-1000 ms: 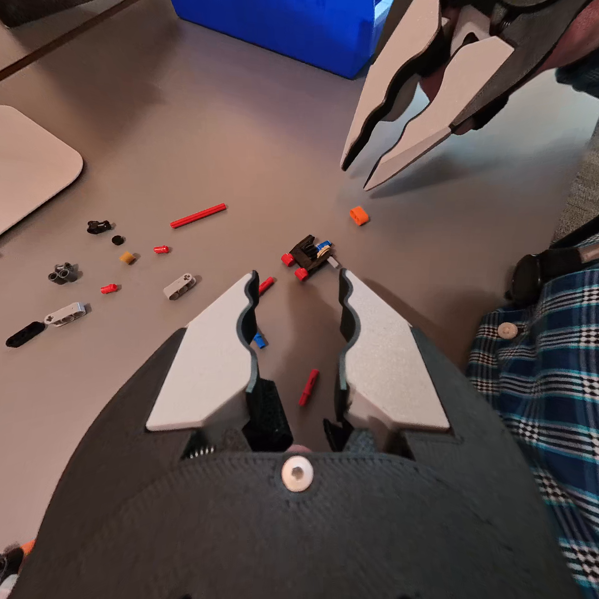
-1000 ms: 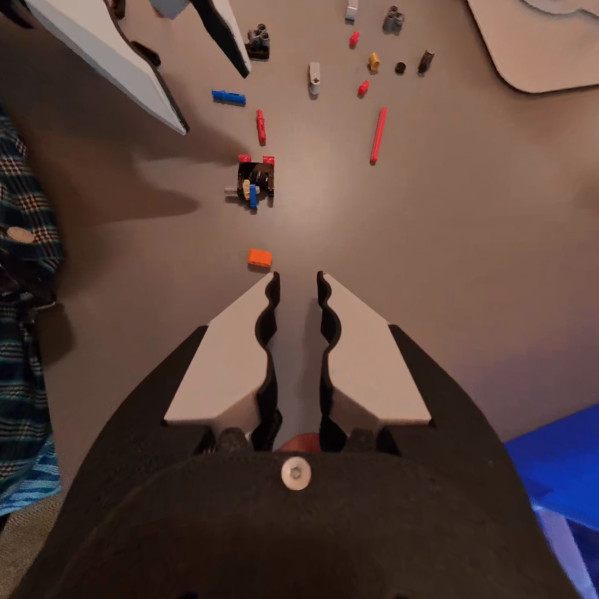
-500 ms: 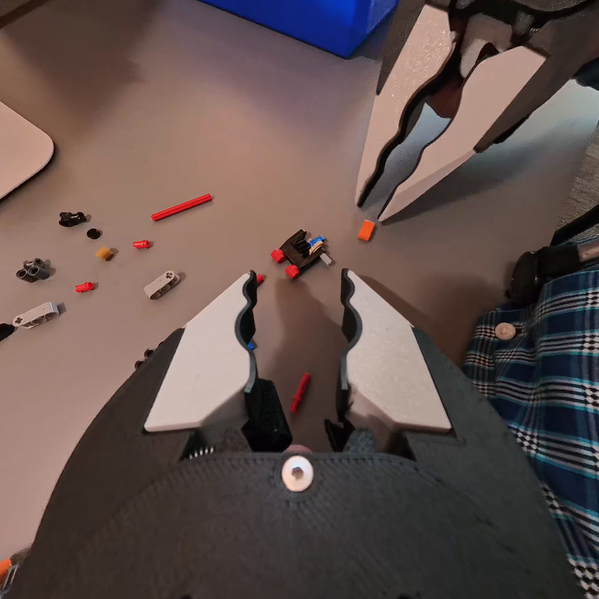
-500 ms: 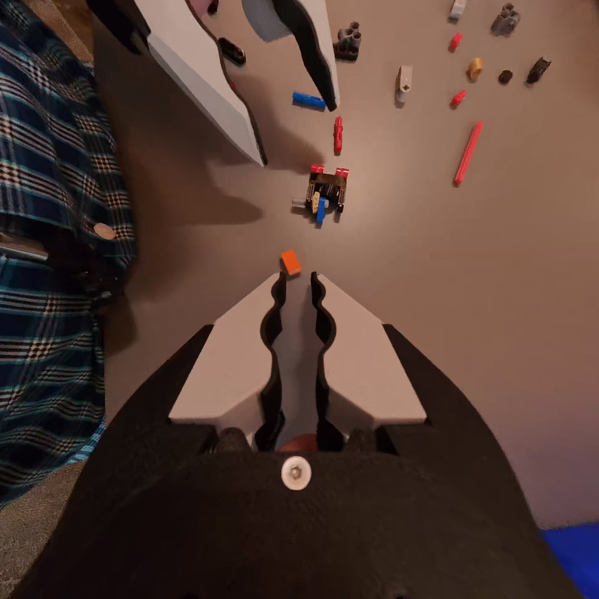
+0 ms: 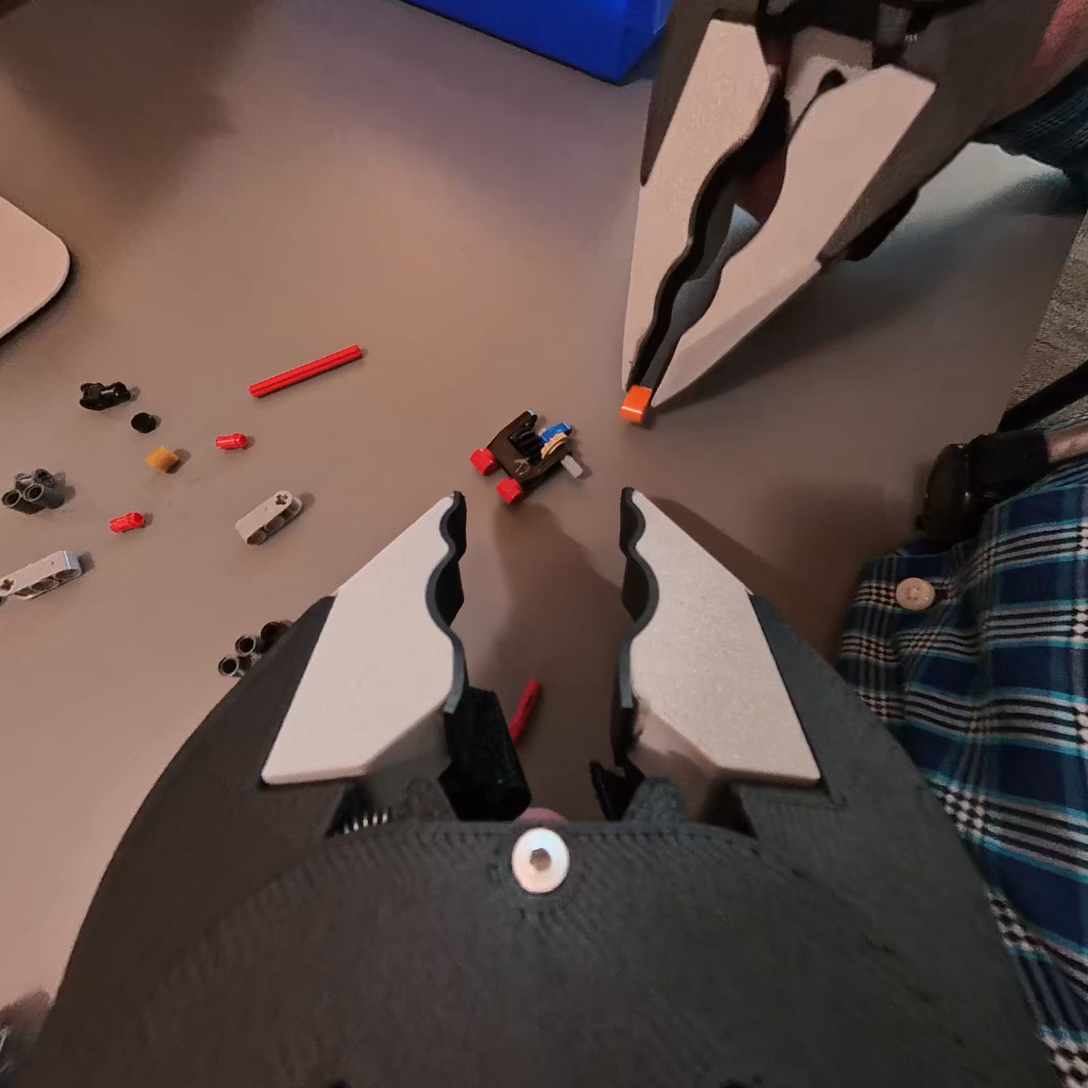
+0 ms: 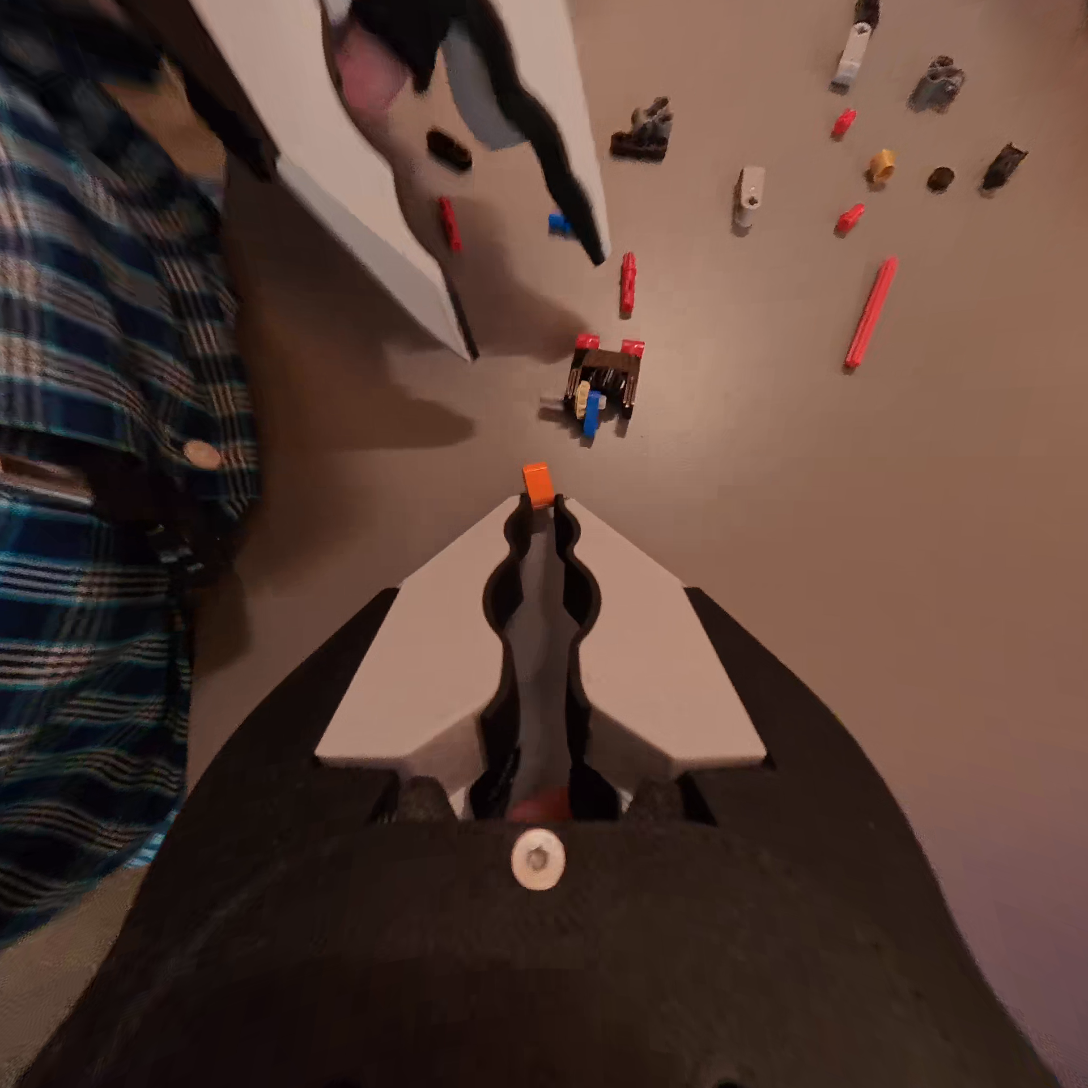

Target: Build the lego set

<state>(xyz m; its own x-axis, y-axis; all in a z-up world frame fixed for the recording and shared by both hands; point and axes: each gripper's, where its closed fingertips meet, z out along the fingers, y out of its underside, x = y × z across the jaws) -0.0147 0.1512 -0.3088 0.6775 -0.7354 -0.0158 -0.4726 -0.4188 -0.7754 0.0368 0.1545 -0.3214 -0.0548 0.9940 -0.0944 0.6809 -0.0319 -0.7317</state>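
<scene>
A small black assembly [image 5: 527, 456] with red pins and a blue and tan part lies on the grey table; it also shows in the right wrist view [image 6: 603, 382]. My right gripper [image 6: 540, 501] is shut on a small orange piece [image 6: 537, 483] at its tips, down at the table surface. In the left wrist view the right gripper [image 5: 642, 388] and the orange piece [image 5: 636, 405] sit just right of the assembly. My left gripper [image 5: 541, 500] is open and empty, just short of the assembly, above a red pin [image 5: 524, 709].
Loose parts lie left of the assembly: a red axle [image 5: 305, 371], grey beams [image 5: 268, 518], red pins [image 5: 231, 441], a tan bush [image 5: 162, 458], black connectors [image 5: 103, 394]. A blue bin [image 5: 559, 29] stands at the back. A person's plaid shirt [image 5: 971, 677] is at the right.
My right gripper came down to the orange piece and closed on it. My left gripper stayed open and moved a little forward over the table.
</scene>
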